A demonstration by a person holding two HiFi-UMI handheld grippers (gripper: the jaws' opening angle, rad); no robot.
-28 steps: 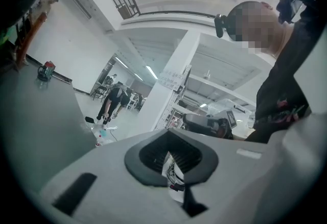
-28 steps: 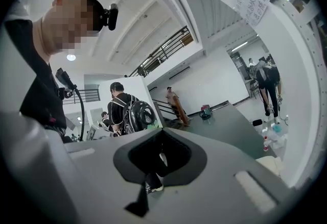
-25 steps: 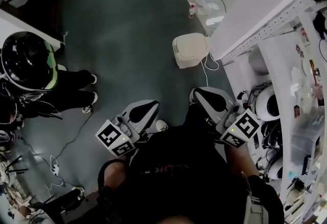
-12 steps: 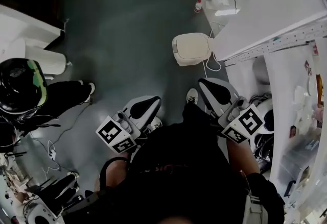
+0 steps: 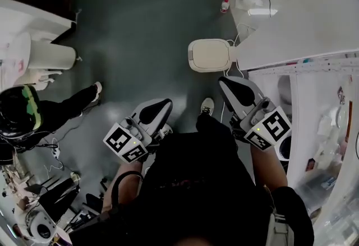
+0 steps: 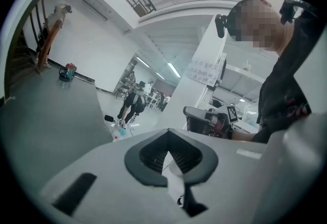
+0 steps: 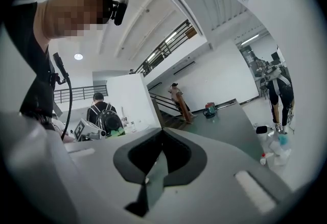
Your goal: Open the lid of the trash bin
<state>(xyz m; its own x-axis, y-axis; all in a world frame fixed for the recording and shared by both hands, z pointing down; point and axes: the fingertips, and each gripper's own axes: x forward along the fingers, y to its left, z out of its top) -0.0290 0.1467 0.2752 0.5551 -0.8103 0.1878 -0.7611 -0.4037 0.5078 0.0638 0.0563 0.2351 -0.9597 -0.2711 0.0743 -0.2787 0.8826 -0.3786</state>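
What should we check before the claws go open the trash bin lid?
1. Trash bin in sight: ok, it stands on the floor ahead.
2. Lid down, ready to open: ok.
3. Left claw empty: ok, shut on nothing.
4. Right claw empty: ok, shut on nothing.
5. Claws near enough to touch the lid: not ok, both are apart from the bin.
6. How the lid opens, button or pedal: cannot tell.
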